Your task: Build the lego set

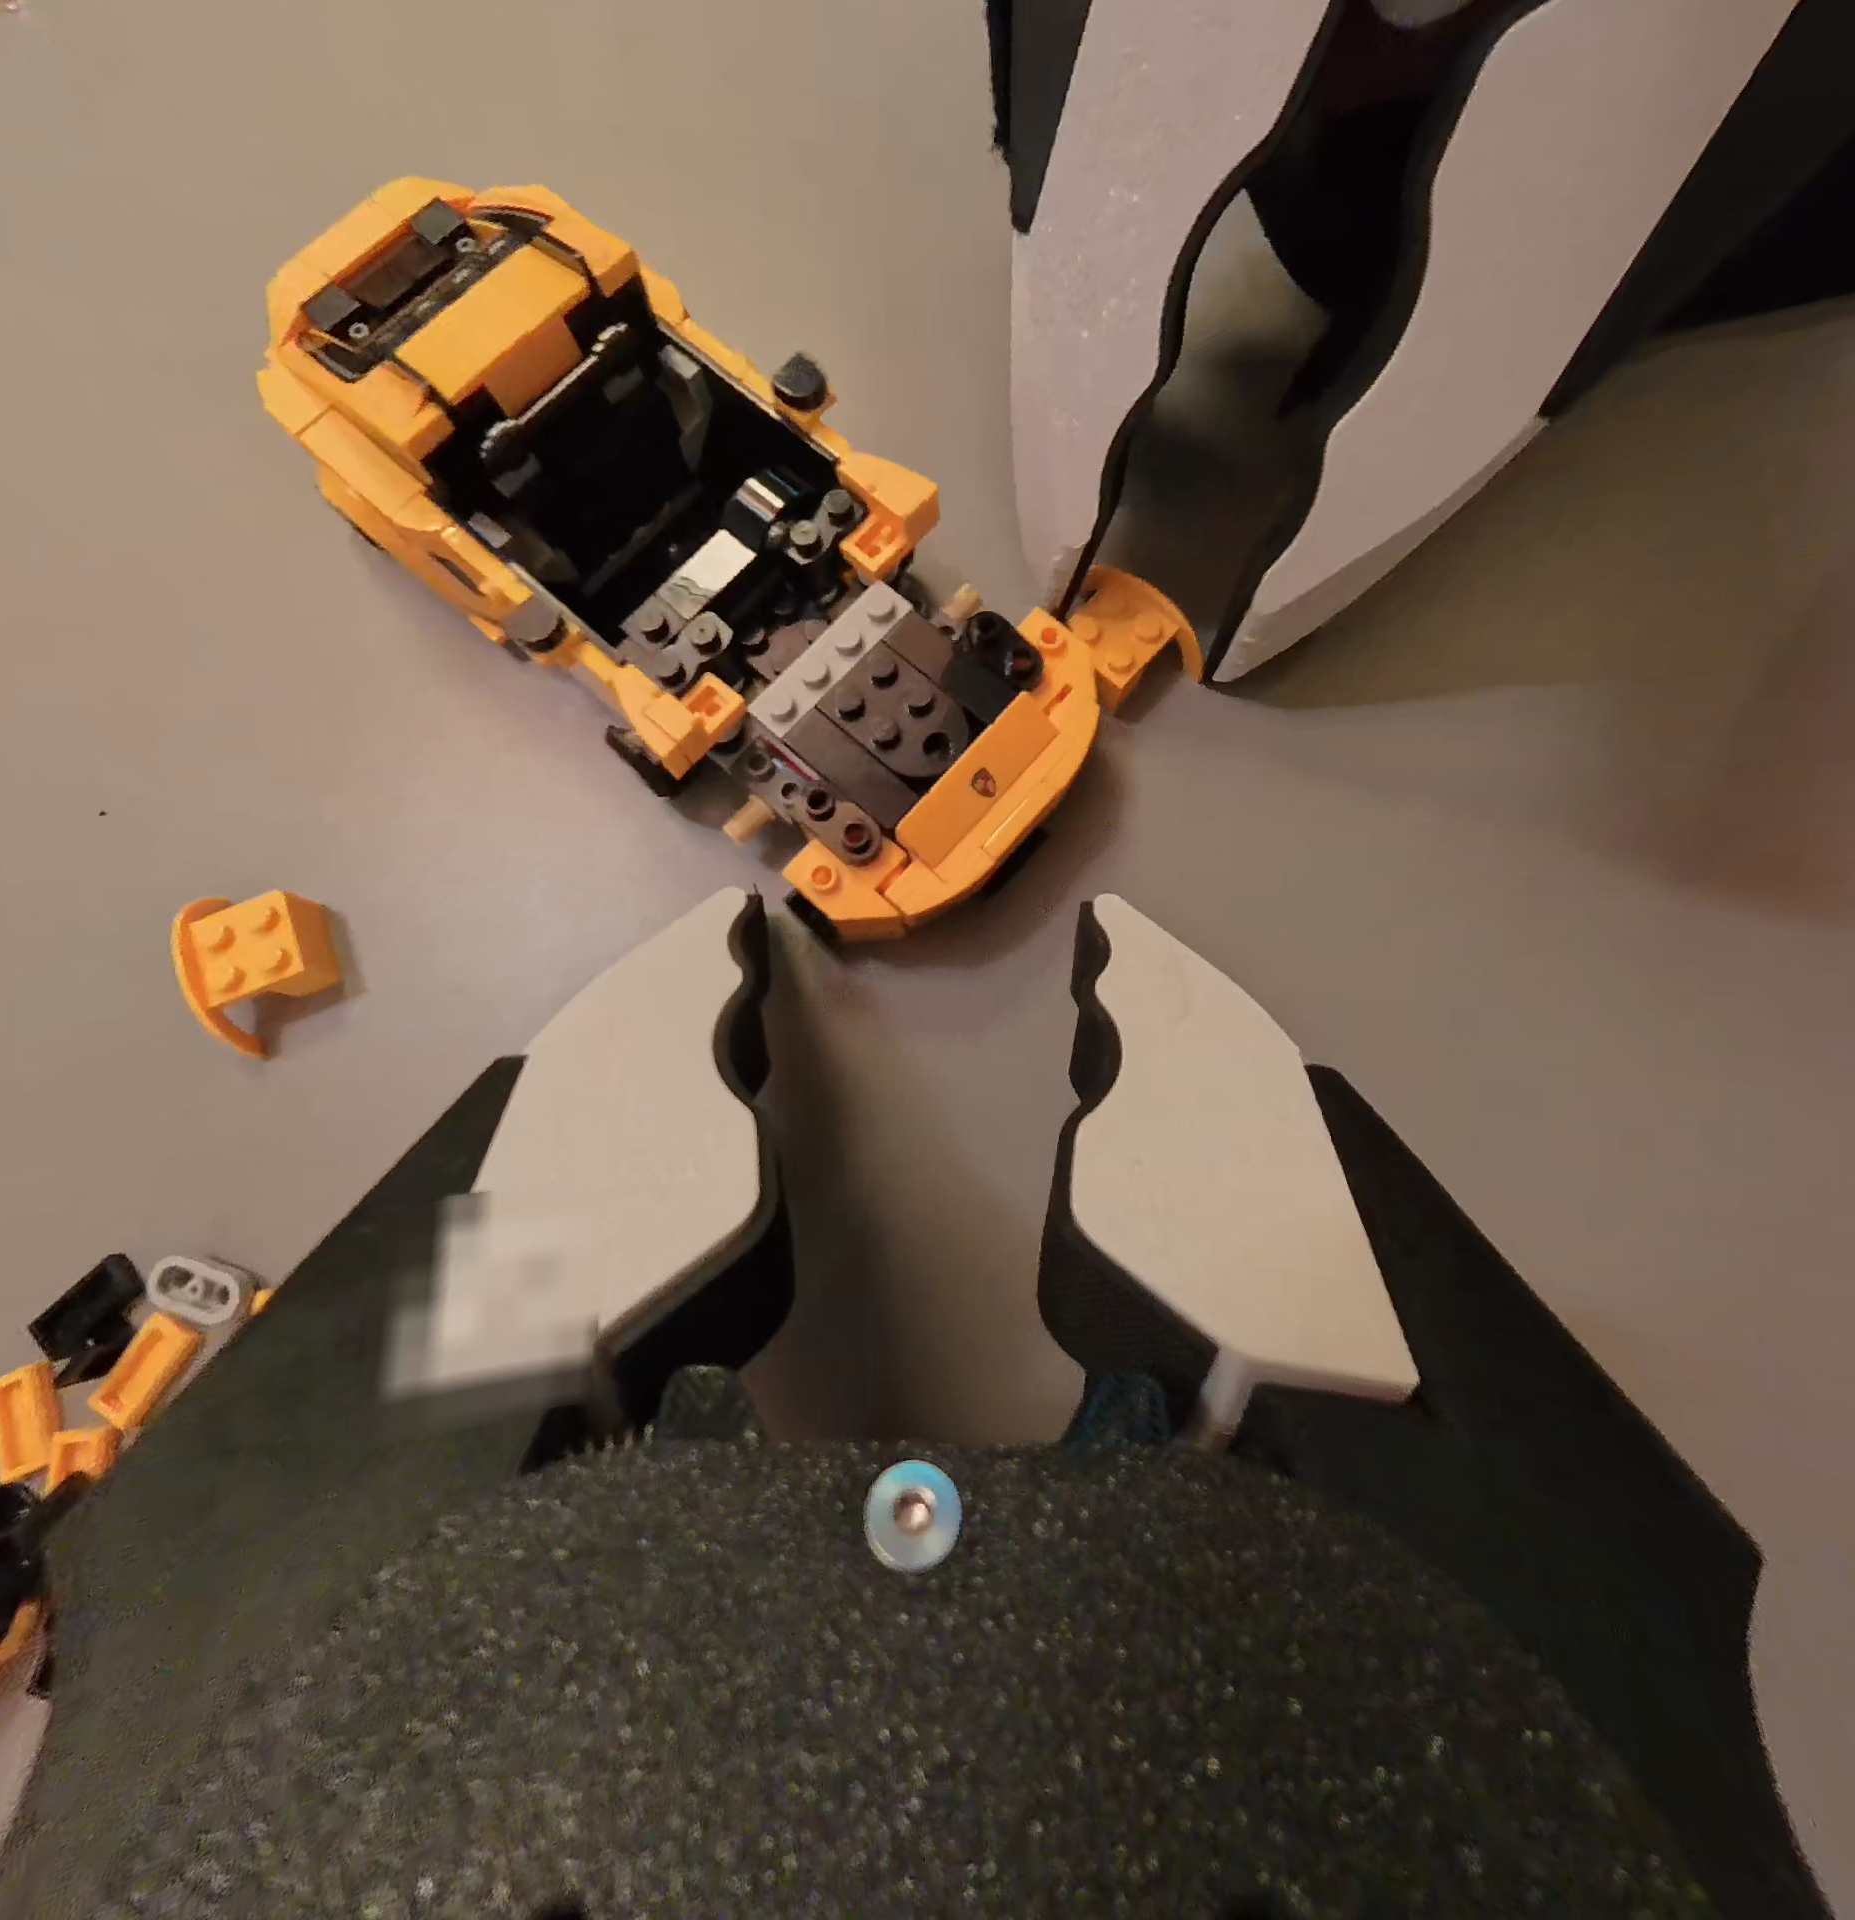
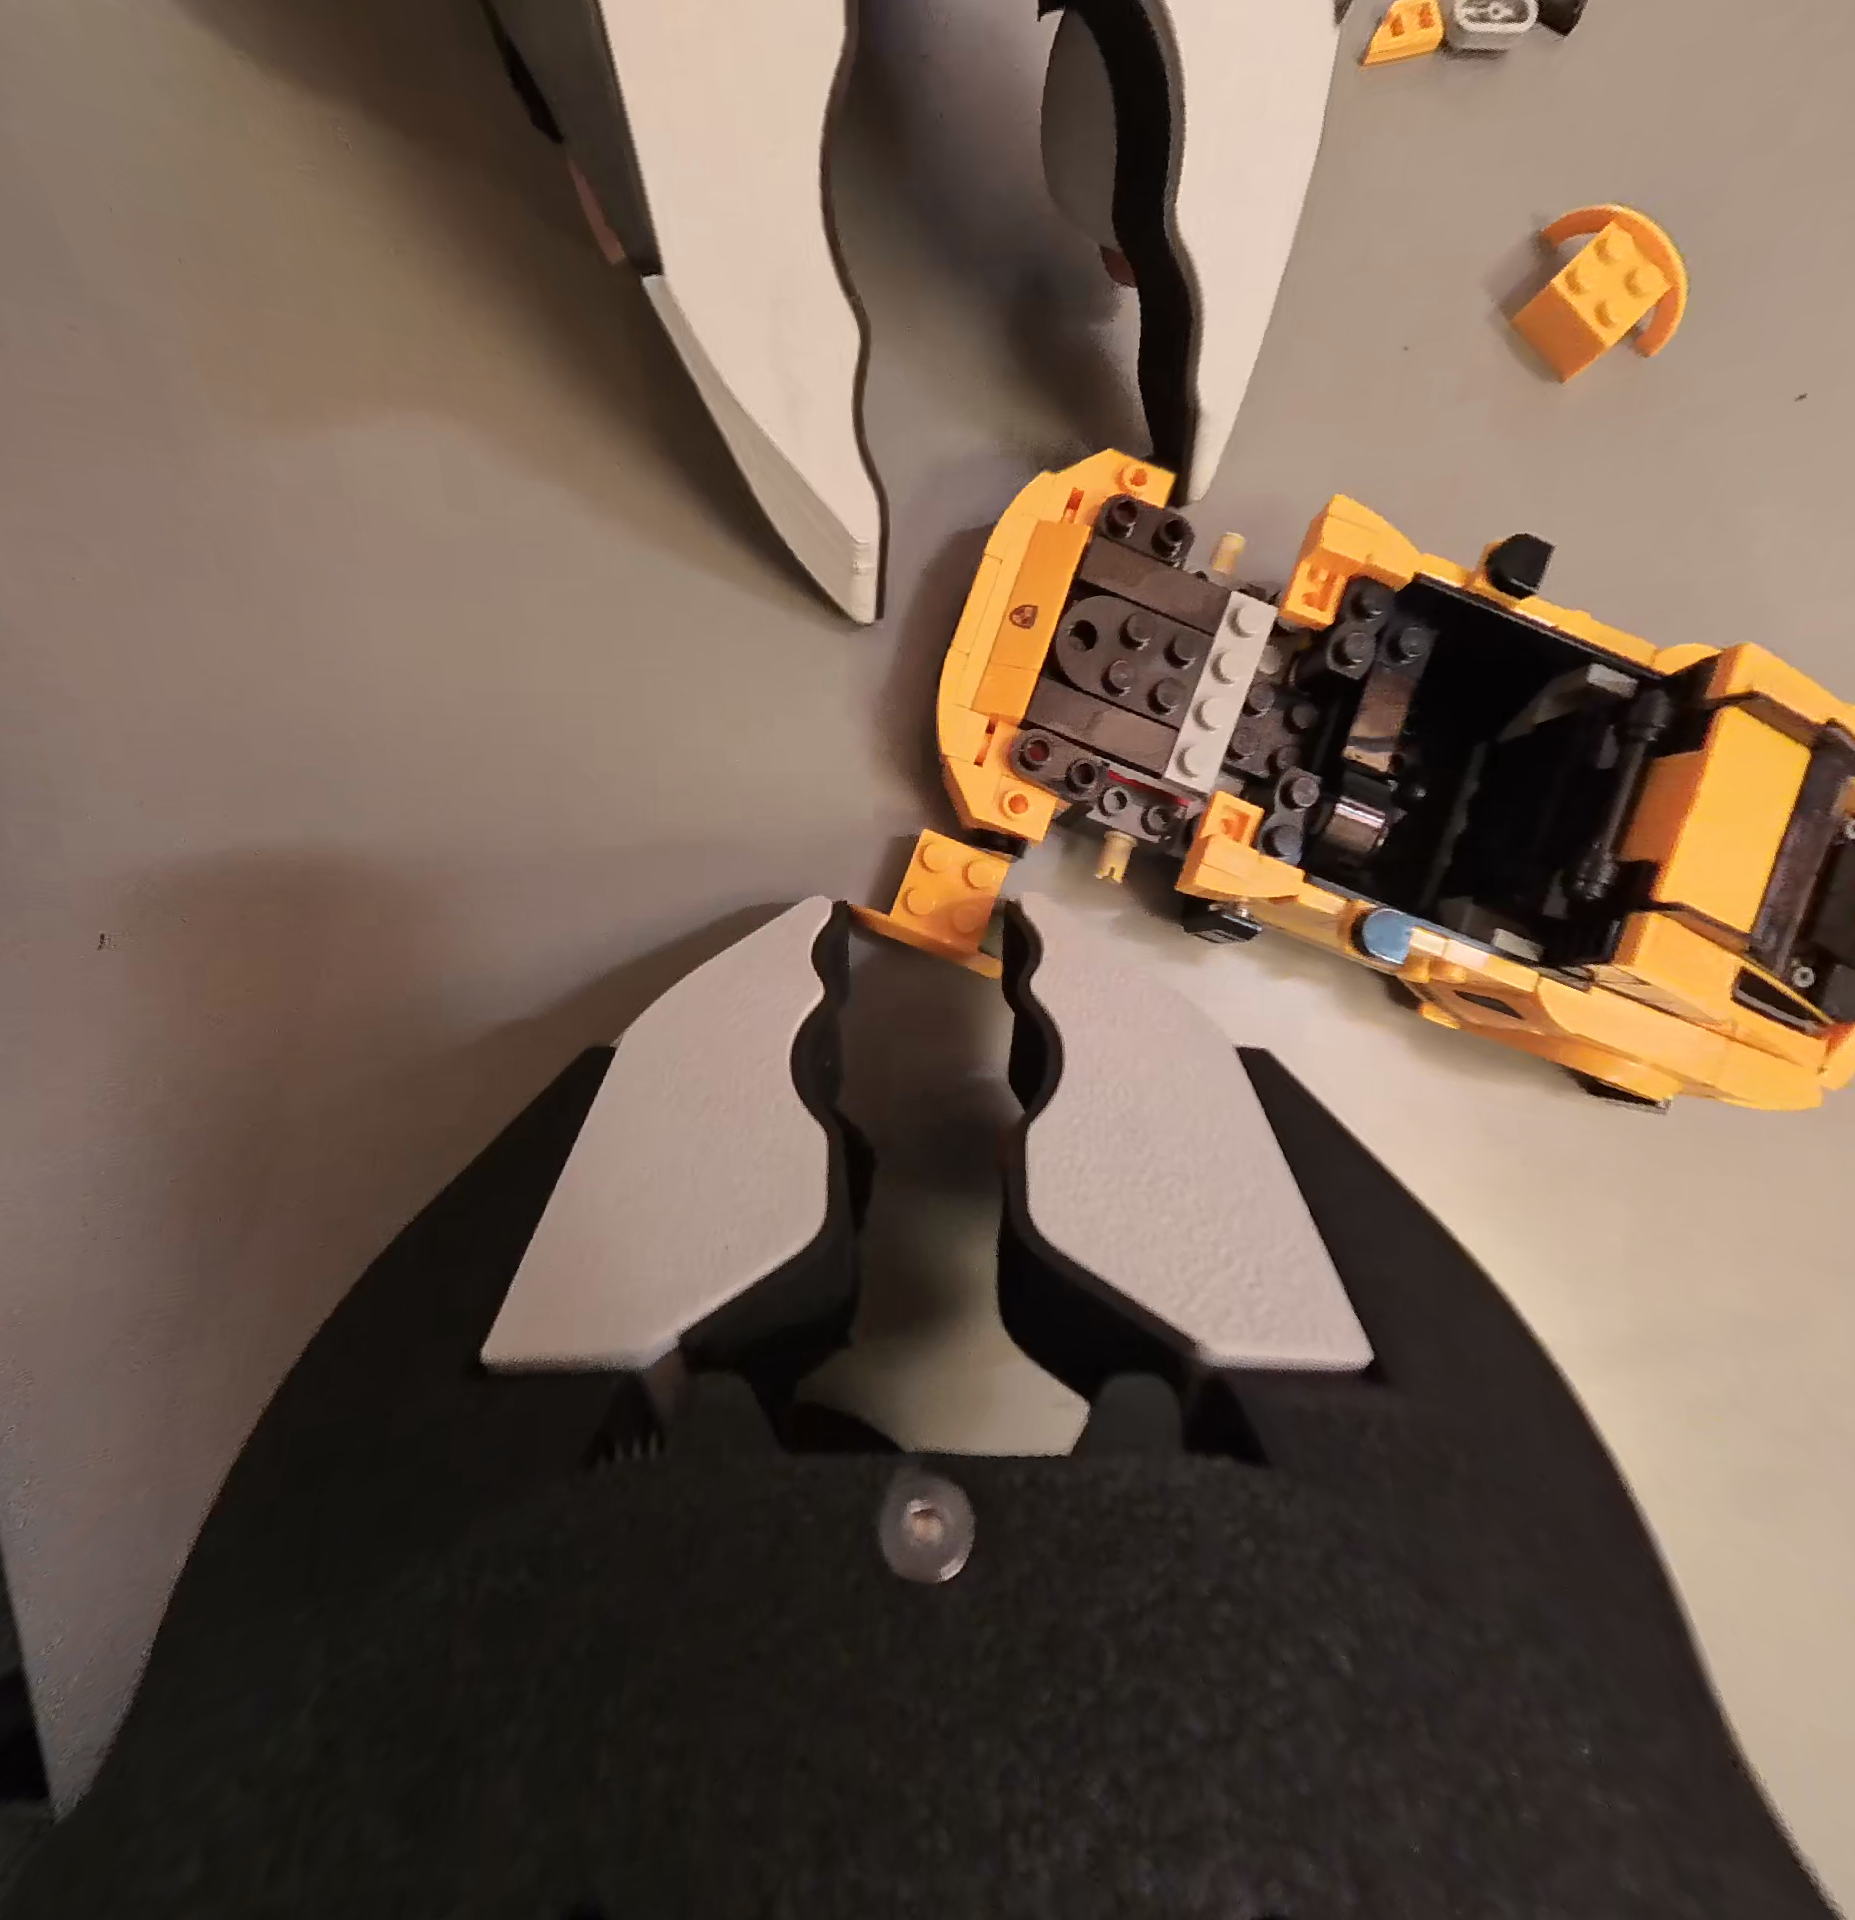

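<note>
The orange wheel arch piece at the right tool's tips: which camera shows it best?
The right wrist view. There the orange wheel arch piece sits studs-up between the right tool tips, beside the car nose. The left wrist view shows it farther off, partly hidden by a tool finger.

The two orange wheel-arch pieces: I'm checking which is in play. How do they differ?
The near arch sits between the right gripper fingertips, against the car's front corner; the far arch lies loose, apart from the car, untouched. Both are orange, studs up.
</note>
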The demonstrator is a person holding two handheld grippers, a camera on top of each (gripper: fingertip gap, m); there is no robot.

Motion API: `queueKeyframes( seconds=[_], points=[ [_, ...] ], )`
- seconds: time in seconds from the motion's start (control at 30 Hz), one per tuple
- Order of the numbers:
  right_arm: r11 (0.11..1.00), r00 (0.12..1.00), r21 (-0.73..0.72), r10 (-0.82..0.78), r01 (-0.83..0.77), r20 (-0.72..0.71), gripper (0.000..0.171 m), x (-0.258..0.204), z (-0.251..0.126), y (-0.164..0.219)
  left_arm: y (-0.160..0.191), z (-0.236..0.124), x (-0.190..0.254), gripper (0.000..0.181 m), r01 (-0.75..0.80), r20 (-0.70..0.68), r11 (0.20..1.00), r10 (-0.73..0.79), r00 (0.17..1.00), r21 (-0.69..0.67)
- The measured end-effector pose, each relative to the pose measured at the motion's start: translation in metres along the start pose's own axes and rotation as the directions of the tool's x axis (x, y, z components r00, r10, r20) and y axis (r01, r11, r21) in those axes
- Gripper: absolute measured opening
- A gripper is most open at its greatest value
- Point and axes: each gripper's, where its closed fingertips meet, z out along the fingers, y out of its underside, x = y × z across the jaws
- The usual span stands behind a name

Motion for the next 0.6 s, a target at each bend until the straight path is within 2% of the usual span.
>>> queueKeyframes(
  seconds=[0.27, 0.6],
  points=[
    [0.996, 0.999, 0.075, 0.041, -0.038, -0.034, 0.031, 0.008, -0.003, -0.002, 0.003, -0.003, -0.022, 0.051, 0.069, 0.072, 0.997, -0.07, 0.995, 0.024],
    [0.993, 0.995, 0.093, 0.072, -0.066, -0.063, 0.033, 0.004, -0.017, 0.0, -0.008, -0.007, -0.005, 0.058, -0.005, -0.012, 0.996, 0.006, 1.0, 0.088]
  ],
)
